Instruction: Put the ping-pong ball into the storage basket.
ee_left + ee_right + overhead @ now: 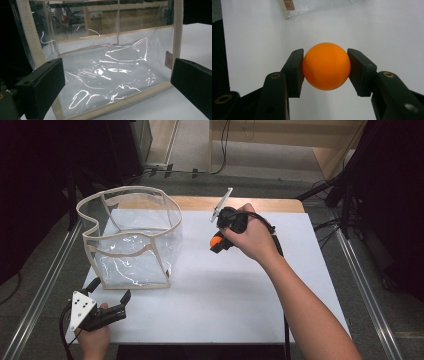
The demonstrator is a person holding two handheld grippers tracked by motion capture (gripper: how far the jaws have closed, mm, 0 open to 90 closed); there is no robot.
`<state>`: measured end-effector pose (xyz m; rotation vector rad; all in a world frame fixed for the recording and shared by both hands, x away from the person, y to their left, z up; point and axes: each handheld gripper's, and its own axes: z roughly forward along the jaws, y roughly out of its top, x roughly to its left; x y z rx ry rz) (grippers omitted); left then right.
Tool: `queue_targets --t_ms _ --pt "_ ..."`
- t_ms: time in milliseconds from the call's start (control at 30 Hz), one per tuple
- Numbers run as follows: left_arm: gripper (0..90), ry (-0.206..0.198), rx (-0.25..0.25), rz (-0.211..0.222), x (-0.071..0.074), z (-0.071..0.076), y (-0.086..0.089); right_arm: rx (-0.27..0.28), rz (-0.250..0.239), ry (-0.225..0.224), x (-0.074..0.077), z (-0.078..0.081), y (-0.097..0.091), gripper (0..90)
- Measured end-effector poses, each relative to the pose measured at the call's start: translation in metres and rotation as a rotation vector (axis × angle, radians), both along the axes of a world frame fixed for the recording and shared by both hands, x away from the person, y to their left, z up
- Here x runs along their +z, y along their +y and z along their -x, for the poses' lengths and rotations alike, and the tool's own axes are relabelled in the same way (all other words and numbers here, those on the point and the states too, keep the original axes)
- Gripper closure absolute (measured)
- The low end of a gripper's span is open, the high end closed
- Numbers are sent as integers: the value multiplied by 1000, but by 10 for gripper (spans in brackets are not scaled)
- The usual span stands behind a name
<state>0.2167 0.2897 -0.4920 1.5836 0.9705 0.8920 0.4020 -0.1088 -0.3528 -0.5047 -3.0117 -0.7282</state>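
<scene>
**Orange ball pinched in the right tongs, above the white surface**

In the high view, the right tongs (216,243) are held over the middle of the white surface (225,295), and they pinch a small round orange ball (215,241). The clear plastic bag with beige fabric edging (131,237) stands open at the back left. The left tongs (109,289) are spread, just in front of the bag's near corner.

In the left gripper view, the two black jaws stand wide apart, with the transparent bag (112,72) close in front of them.

In the right gripper view, the ball (326,66) sits between both pads, which press its sides, above the white surface (387,30).
</scene>
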Motion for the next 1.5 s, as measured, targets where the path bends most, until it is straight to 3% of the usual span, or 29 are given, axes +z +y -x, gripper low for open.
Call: queue_targets --t_ms 1500 --pt "0 2 -2 3 0 0 0 69 -8 -27 37 -3 32 479"
